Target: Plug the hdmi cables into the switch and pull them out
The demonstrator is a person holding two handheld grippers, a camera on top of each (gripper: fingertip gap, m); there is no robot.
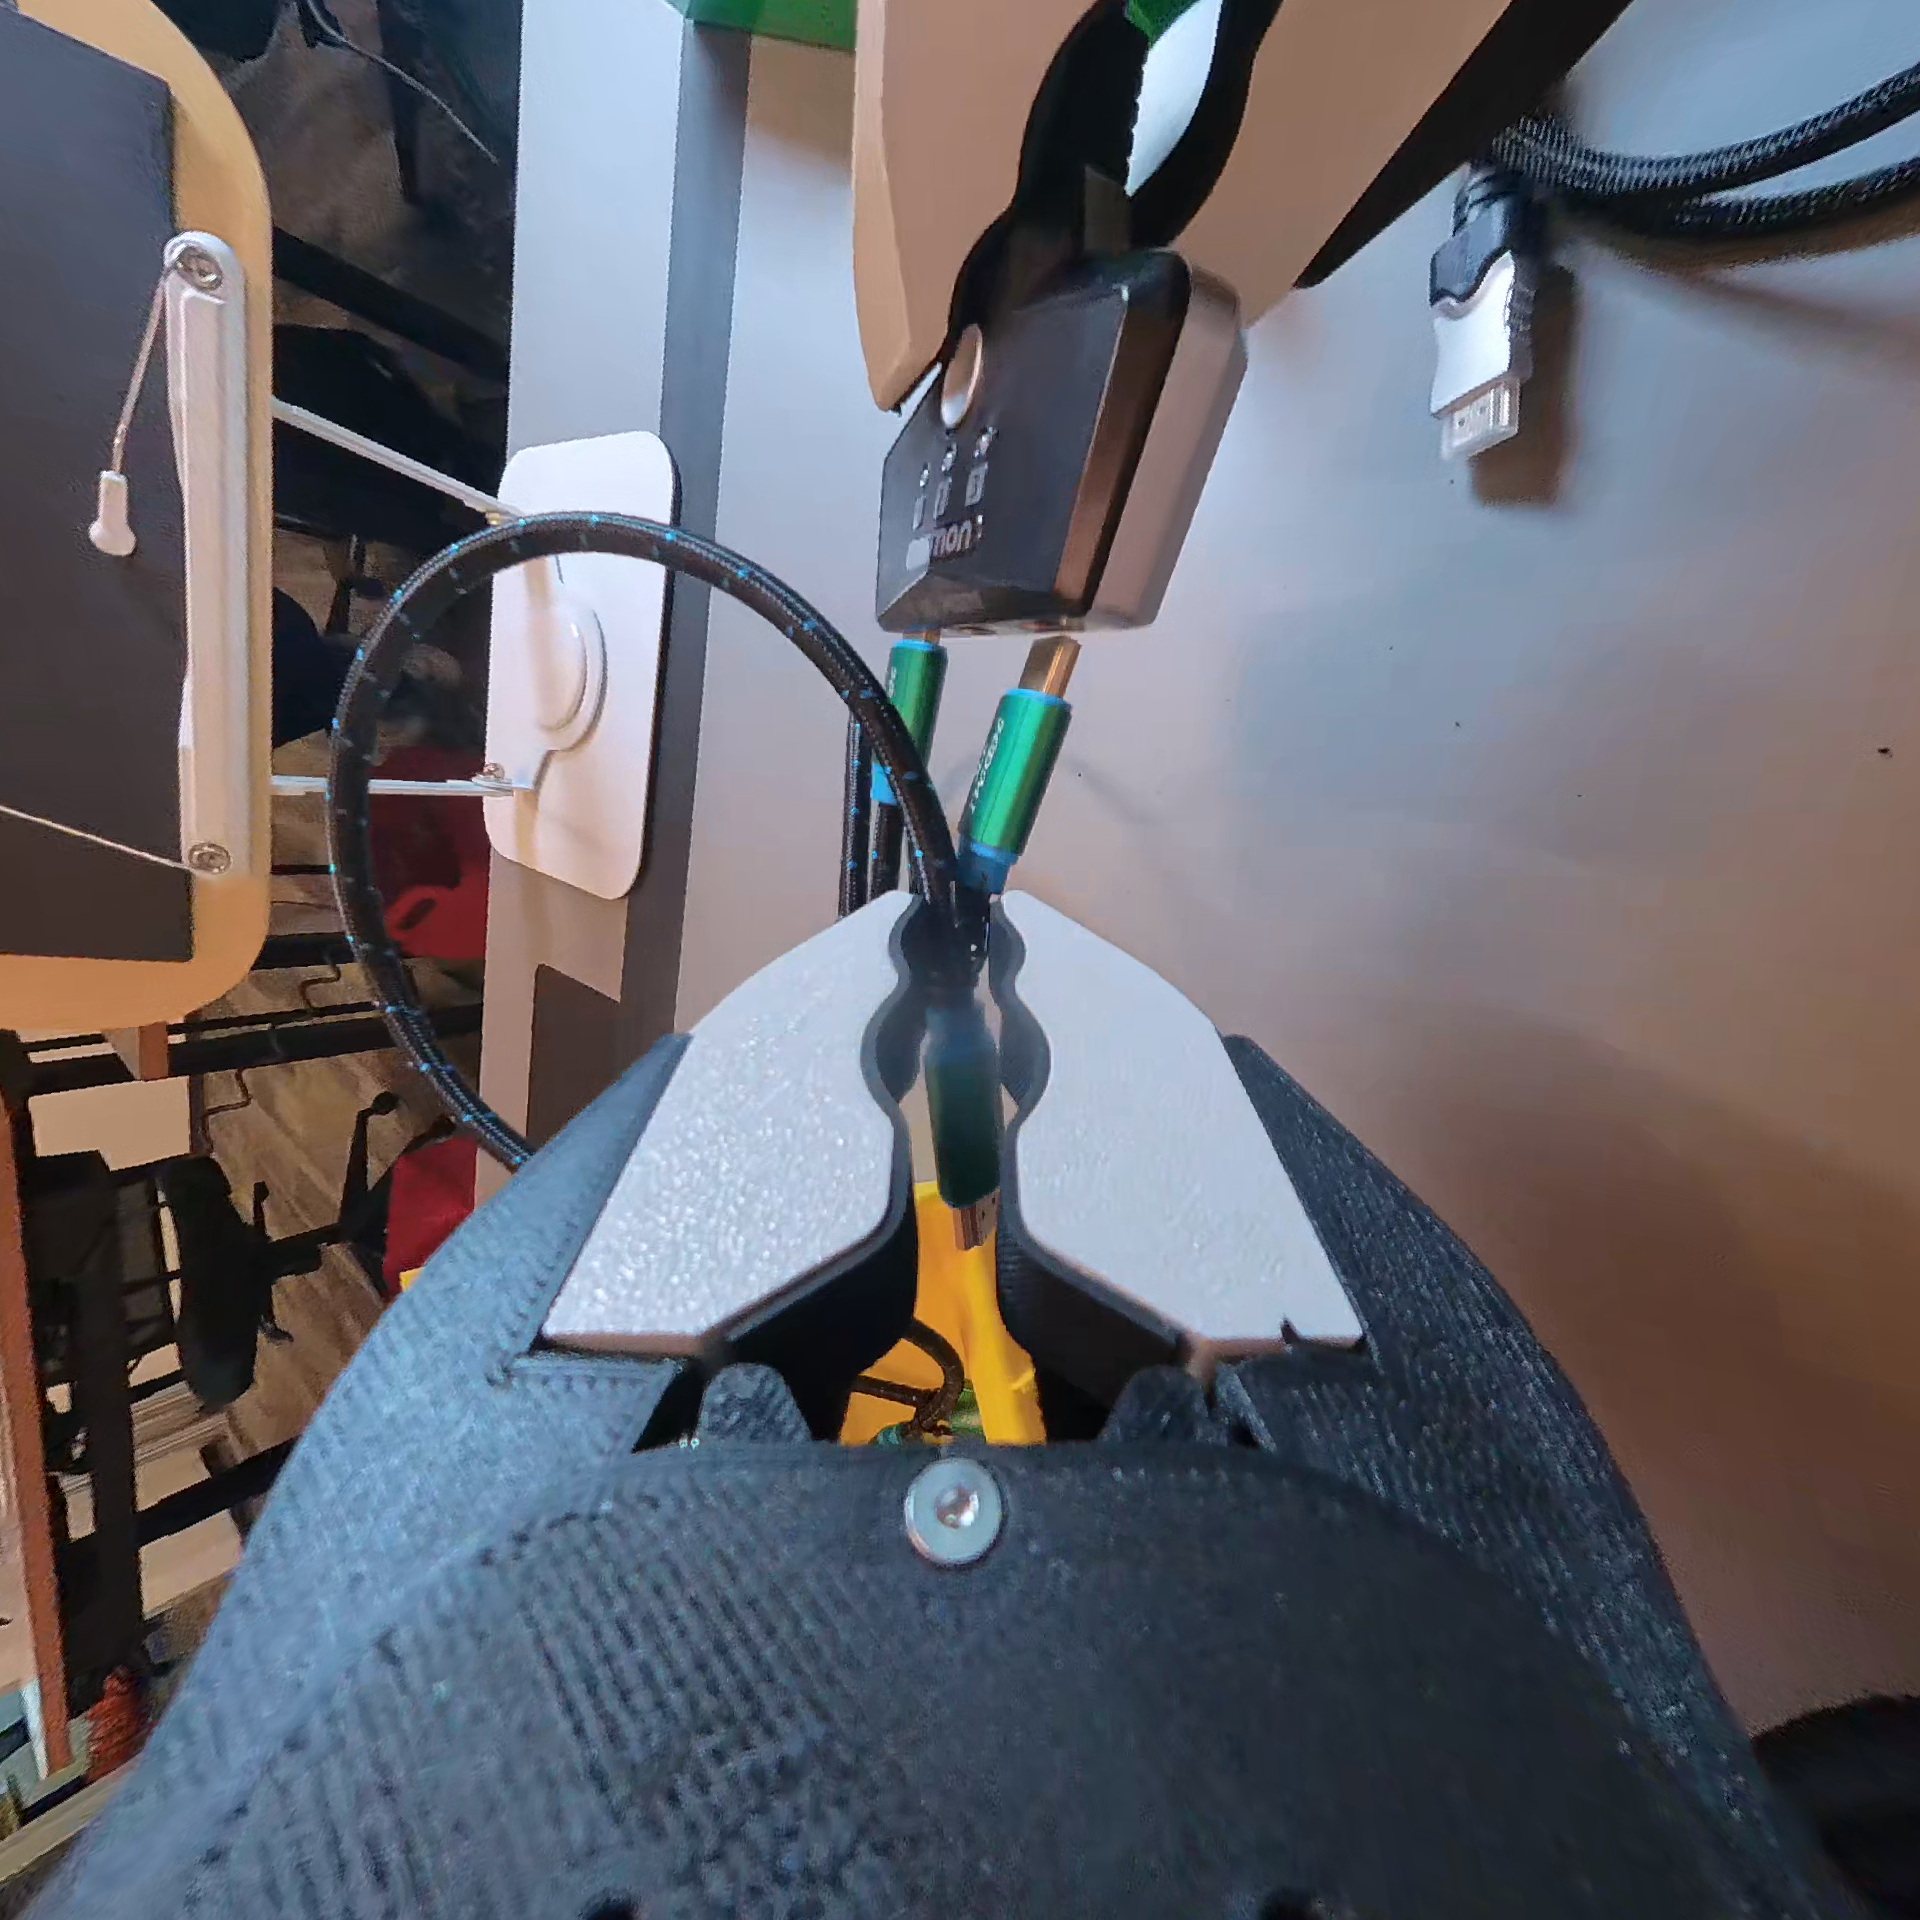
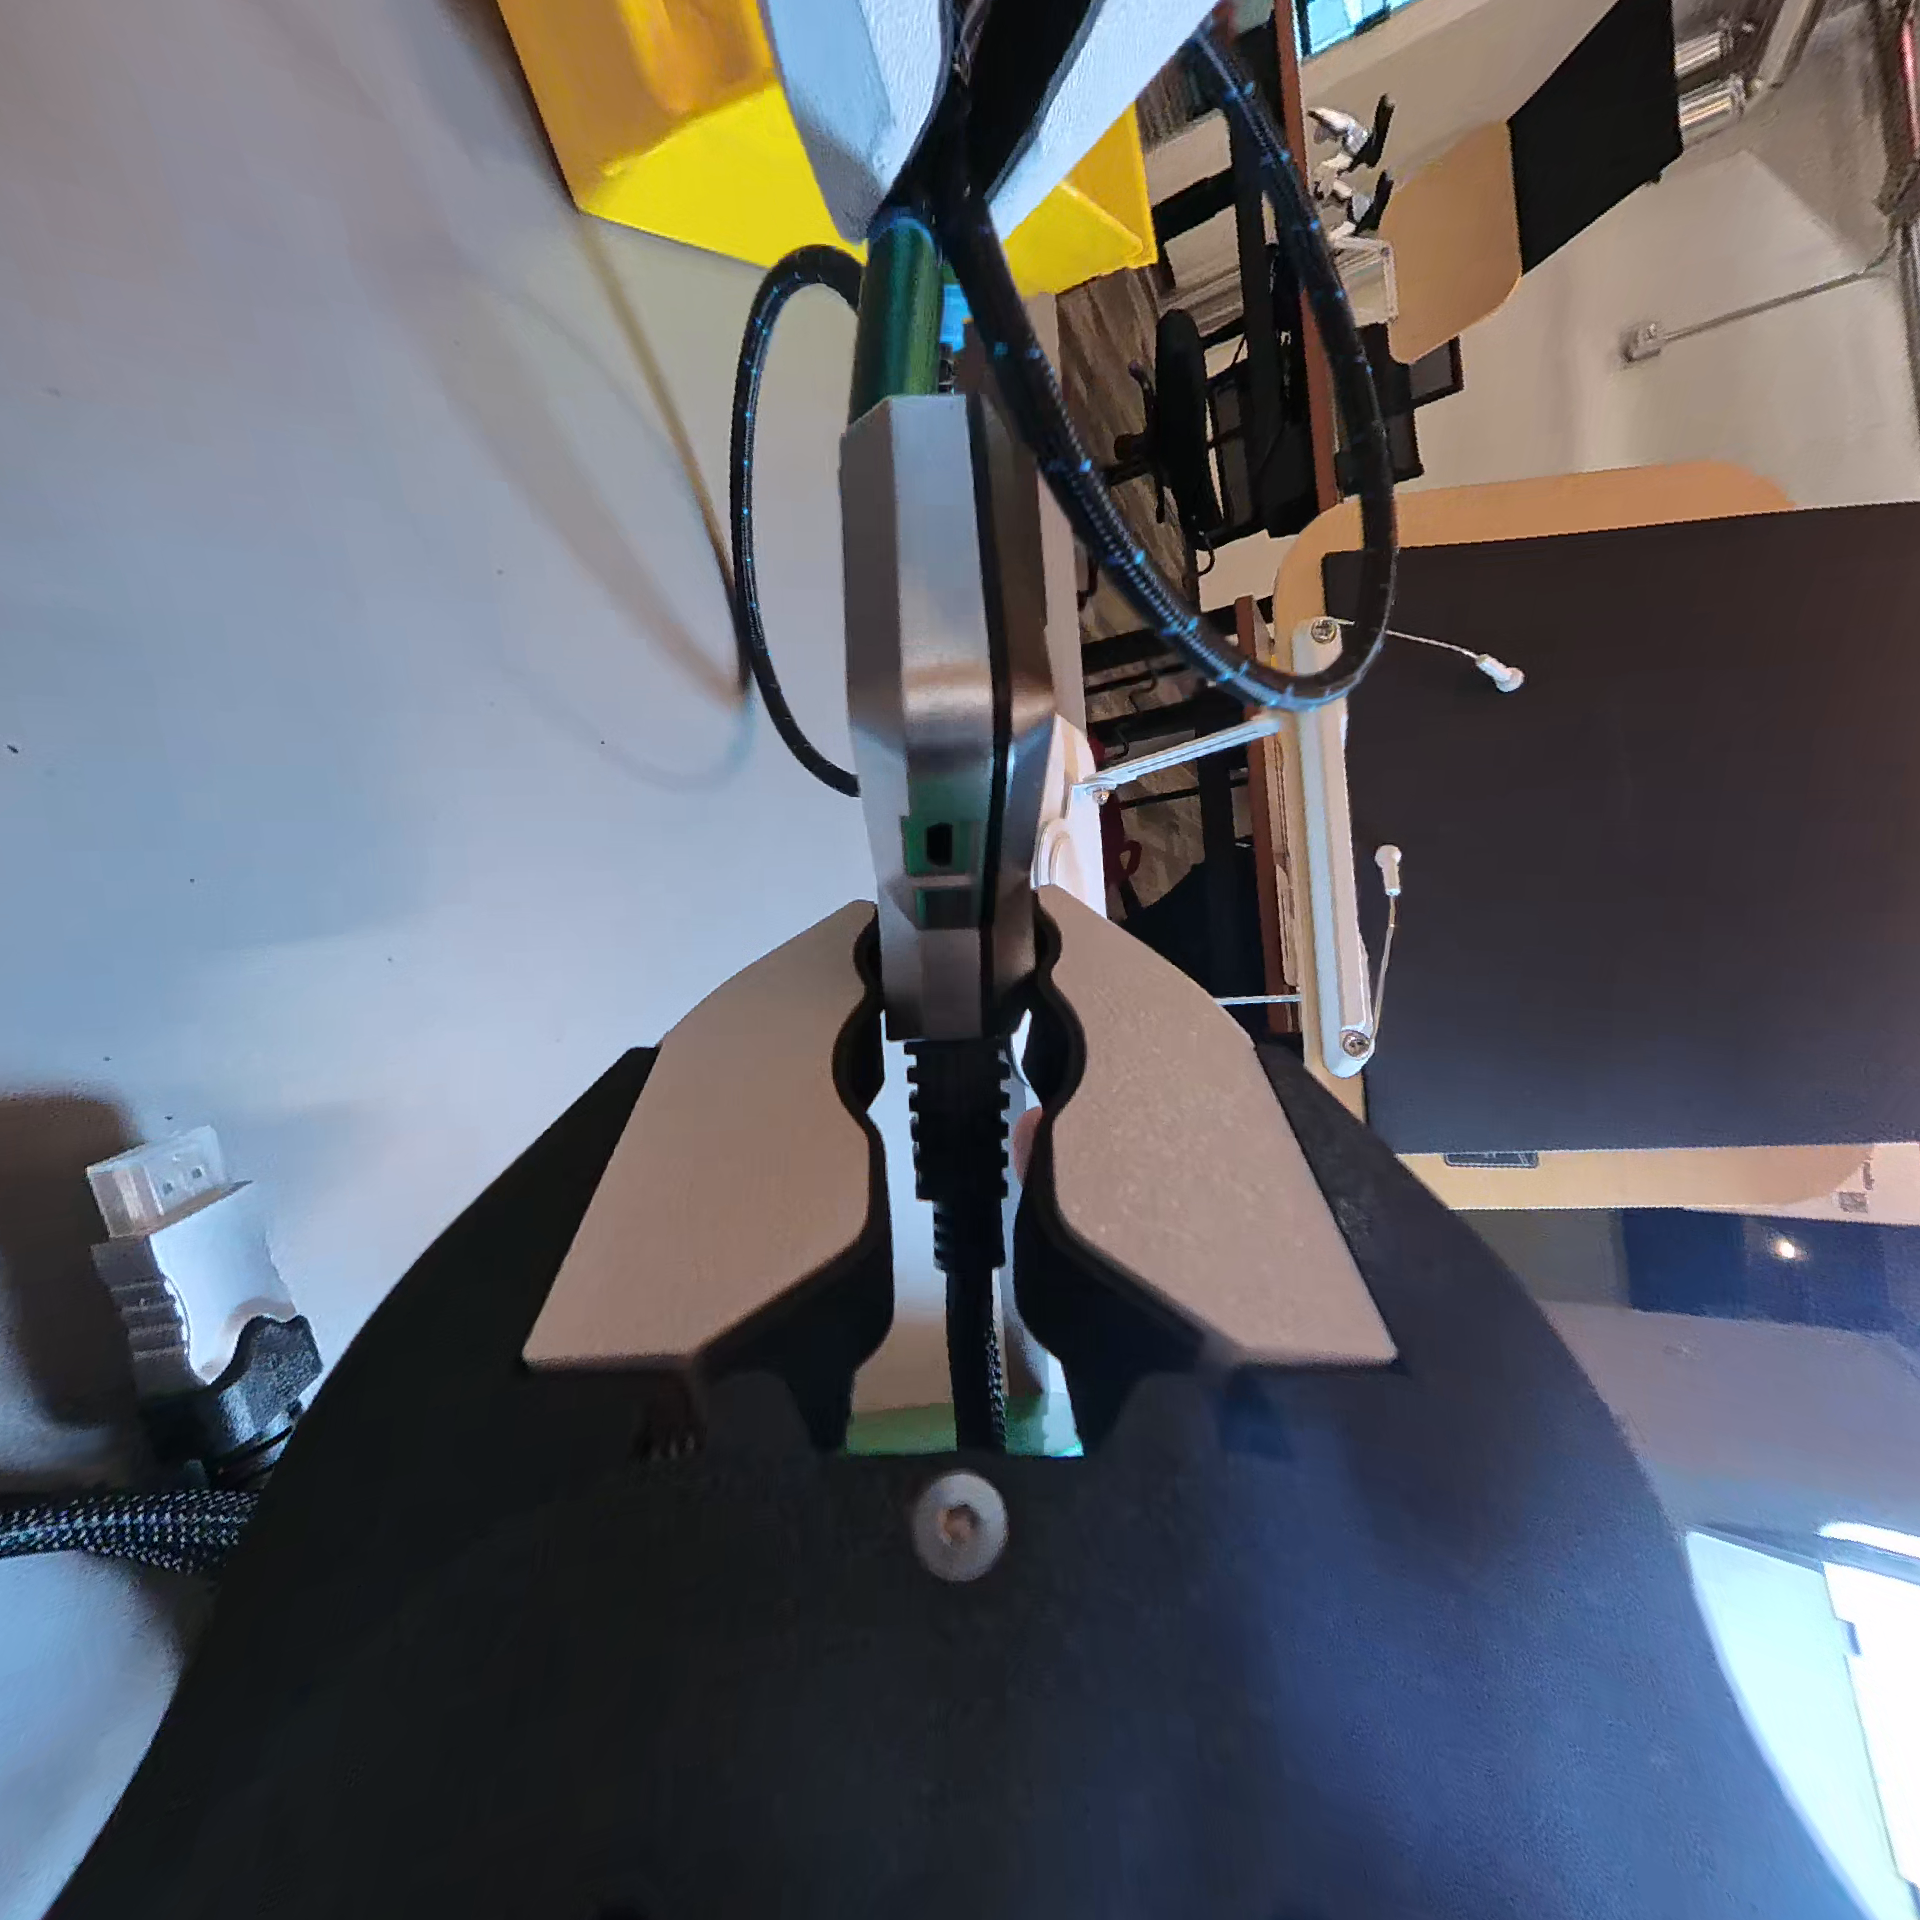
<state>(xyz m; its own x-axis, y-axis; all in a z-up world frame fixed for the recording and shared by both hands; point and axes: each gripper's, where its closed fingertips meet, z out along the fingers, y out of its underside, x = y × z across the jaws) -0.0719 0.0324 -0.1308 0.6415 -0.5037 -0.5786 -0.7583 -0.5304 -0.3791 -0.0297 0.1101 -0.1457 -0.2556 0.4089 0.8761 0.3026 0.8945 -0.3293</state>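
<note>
Both grippers clamped; two green plugs at the switch.
Left gripper (image 1: 948, 935) pinches a braided cable (image 1: 436, 634); right gripper (image 2: 951, 971) grips the flat metal-edged switch (image 2: 925, 644); one plug (image 1: 1013, 769) partly withdrawn.

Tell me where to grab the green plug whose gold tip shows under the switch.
Grip the green plug on its rigid metal sleeve, coming from the cable end, in line with the switch port. The left gripper now pinches only the braided cable behind it, which would probably bend.

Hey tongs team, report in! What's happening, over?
Left tongs shut on green-plug cable, plug just outside switch. Right tongs shut on switch. One green plug seated. Nothing blocking.
</note>
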